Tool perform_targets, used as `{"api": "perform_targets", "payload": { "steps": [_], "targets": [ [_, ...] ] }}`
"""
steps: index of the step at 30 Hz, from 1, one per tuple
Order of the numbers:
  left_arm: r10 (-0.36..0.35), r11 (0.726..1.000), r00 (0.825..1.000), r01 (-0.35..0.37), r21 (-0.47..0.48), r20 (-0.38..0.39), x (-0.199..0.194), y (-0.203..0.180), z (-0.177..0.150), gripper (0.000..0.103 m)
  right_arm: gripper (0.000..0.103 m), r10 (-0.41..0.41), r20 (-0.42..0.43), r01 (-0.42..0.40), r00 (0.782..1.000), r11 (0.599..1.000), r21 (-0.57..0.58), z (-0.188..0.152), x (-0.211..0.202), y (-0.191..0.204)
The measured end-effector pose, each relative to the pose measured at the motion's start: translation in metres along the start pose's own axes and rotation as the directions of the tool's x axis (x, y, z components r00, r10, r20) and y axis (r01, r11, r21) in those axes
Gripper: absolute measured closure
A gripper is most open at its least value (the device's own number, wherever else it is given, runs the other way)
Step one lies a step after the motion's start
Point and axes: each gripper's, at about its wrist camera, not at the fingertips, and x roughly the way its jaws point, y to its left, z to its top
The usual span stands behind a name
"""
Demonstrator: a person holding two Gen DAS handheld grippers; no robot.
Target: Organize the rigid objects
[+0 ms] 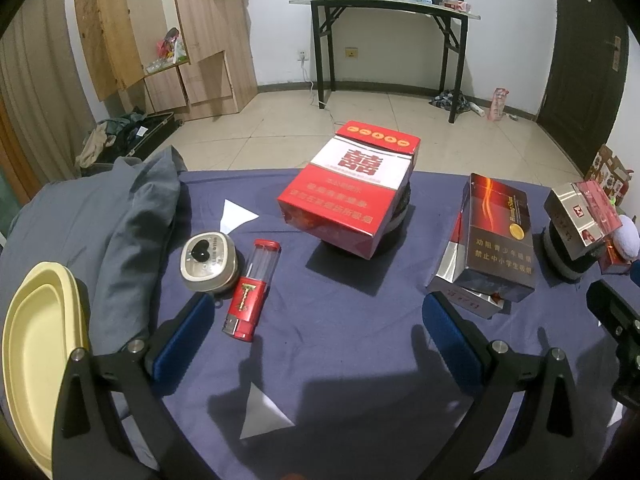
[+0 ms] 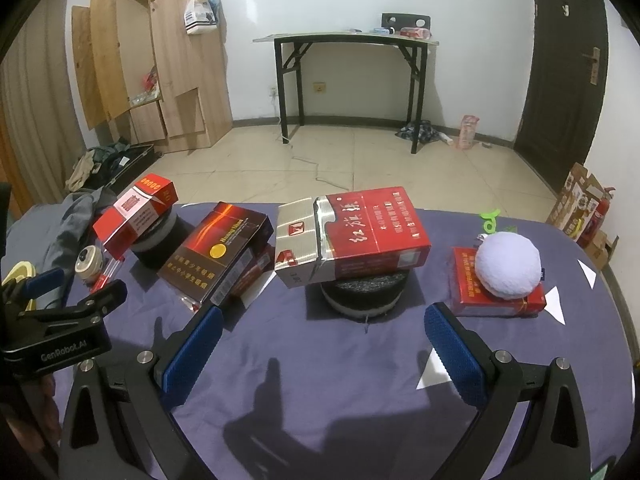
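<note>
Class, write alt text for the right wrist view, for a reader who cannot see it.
An open right gripper hovers over a purple cloth, facing a red and silver box resting on a dark round stand. To its left a dark box leans; to its right a white ball sits on a red box.

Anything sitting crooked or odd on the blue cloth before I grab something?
Yes. The red-and-white box sits tilted on a round black stand, overhanging it. The red-and-silver box is perched the same way on another black stand.
</note>
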Motion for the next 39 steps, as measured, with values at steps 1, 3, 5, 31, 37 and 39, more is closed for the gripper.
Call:
{"api": "perform_targets", "payload": {
  "steps": [1,3,5,31,37,39],
  "targets": [
    [0.001,1.0,1.0,-0.001,0.001,0.0,0.0,0.0001,-0.0003,0.0,0.0,0.0,0.0,0.0,1.0,1.0,-0.001,-0.0004,-0.0002,0.0001],
    [0.0,1.0,1.0,0.0,0.0,0.002,0.0003,0.0006,-0.0003,0.0,0.0,0.002,0.001,-0.002,1.0,1.0,-0.002,-0.0006,-0.0006,0.0003],
    [-0.003,1.0,1.0,0.003,-0.002,0.001,0.0005,0.0005,-0.0001,0.0,0.0,-0.003,0.001,0.003,1.0,1.0,-0.008,-0.0008,-0.0002,0.0016],
    [-0.003,1.0,1.0,0.003,-0.002,0.001,0.0017,0.0014,-0.0013,0.0,0.0,0.006,-0.004,-0.006,1.0,1.0,-0.01,-0.0011,0.0005,0.0023],
    [-0.003,1.0,1.0,0.003,-0.004,0.001,0.0017,0.0015,-0.0014,0.0,0.0,0.007,-0.005,-0.007,1.0,1.0,-0.013,-0.0015,0.0003,0.0041],
    [-0.004,1.0,1.0,0.004,-0.007,0.001,0.0023,0.0009,-0.0013,0.0,0.0,0.007,-0.004,-0.007,1.0,1.0,-0.014,-0.0016,0.0004,0.004]
  ]
}}
